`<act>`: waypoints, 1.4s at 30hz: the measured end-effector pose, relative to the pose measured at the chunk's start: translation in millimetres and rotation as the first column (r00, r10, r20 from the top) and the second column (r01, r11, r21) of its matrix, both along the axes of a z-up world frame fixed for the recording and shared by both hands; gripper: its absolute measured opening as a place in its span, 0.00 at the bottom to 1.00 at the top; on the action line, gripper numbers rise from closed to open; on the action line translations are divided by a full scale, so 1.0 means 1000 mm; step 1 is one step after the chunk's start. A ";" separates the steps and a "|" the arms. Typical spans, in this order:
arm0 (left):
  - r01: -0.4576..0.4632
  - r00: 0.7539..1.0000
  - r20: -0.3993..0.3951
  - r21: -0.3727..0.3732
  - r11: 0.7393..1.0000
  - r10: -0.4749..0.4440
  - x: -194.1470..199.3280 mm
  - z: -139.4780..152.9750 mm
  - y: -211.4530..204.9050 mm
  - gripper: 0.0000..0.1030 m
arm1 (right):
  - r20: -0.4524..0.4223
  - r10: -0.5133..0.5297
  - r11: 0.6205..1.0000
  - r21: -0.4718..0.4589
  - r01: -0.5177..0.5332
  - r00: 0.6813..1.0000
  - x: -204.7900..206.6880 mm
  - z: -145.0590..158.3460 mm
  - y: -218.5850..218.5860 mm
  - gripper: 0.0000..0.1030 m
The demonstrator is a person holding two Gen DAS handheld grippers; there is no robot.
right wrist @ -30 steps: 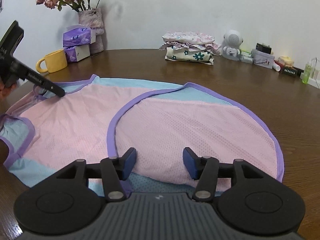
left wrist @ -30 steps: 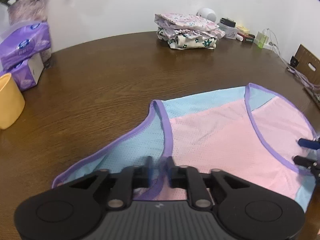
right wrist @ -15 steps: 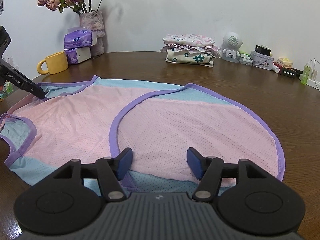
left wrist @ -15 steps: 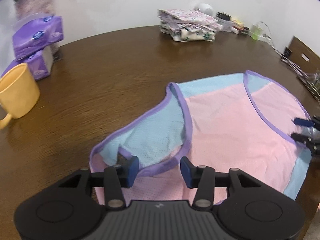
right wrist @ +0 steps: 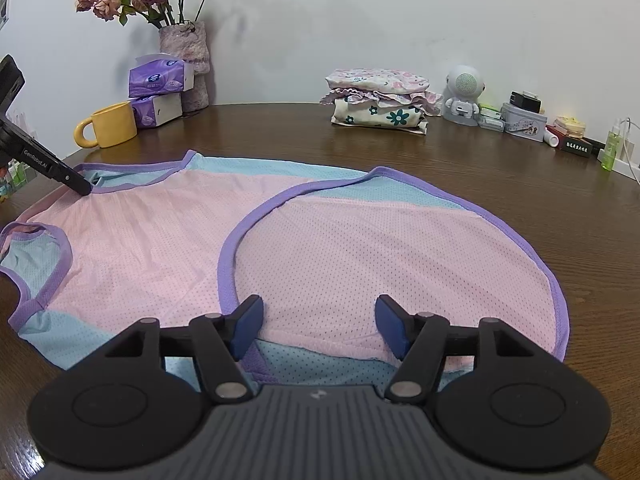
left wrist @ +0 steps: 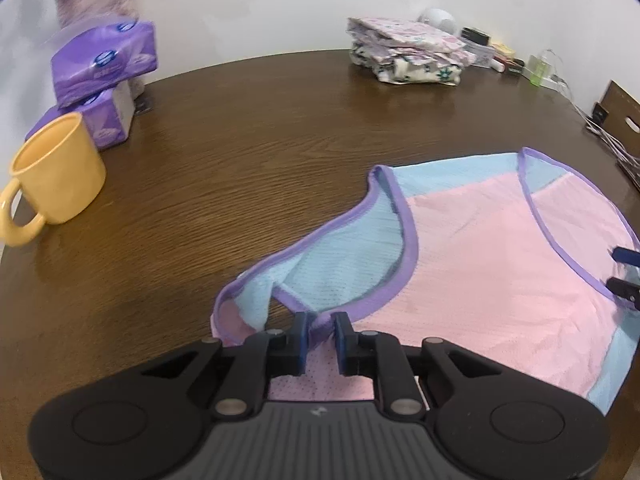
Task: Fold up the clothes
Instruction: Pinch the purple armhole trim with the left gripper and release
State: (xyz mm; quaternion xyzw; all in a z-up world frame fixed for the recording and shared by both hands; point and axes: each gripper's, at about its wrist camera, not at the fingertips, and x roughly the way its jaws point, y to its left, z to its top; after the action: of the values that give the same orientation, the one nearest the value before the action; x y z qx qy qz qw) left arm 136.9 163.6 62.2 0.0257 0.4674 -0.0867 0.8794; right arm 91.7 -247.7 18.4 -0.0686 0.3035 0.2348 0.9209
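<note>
I have the left gripper (left wrist: 320,330) low over the near corner of the pink and blue mesh garment (left wrist: 480,264), and its jaws are closing with a bunched bit of the purple-trimmed edge (left wrist: 320,322) caught between the blue pads (left wrist: 303,334); the fabric puckers up where they pinch it. Just ahead of those fingers the blue armhole panel (left wrist: 340,264) curls up off the wooden table (left wrist: 240,160), with the rest of the garment spreading away to the right of the fingertips. Well off to the left of them stands a yellow mug (left wrist: 56,178), with two purple tissue packs (left wrist: 104,64) stacked beyond it. Far ahead and slightly right lies a pile of folded floral clothes (left wrist: 408,52).

My right gripper (right wrist: 320,320) sits at the opposite end of the same garment, its jaws wide and still opening. The pink cloth lies flat beneath and between the fingers, but neither pad (right wrist: 248,326) presses on it, so it is released. The rounded purple hem (right wrist: 520,232) arcs around ahead of the fingertips and off to their right. Far to the left of them I can see the left gripper's dark finger resting at the garment's far corner. Beyond the fingertips, along the wall, stand a vase of dried roses (right wrist: 184,44), the folded pile, and a small white robot figure (right wrist: 464,94).
</note>
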 end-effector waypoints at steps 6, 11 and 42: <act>-0.054 0.998 0.025 -0.022 0.998 0.054 0.000 0.005 0.010 0.38 | 0.000 0.004 1.000 0.000 -0.004 1.000 0.000 0.000 0.000 0.63; -0.070 0.996 0.045 -0.016 0.997 0.070 0.000 0.009 0.016 0.35 | 0.000 0.005 1.000 -0.001 -0.005 1.000 0.000 0.000 0.000 0.63; -0.259 0.965 0.066 0.059 0.964 0.255 0.011 0.011 0.029 0.29 | 0.002 0.009 1.000 -0.001 -0.009 1.000 -0.001 0.000 -0.001 0.66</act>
State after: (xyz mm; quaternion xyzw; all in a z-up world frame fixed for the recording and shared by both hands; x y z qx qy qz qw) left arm 148.1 192.5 73.0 -0.0033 0.4437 0.0445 0.8951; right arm 91.0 -248.6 18.6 -0.0705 0.3024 0.2386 0.9201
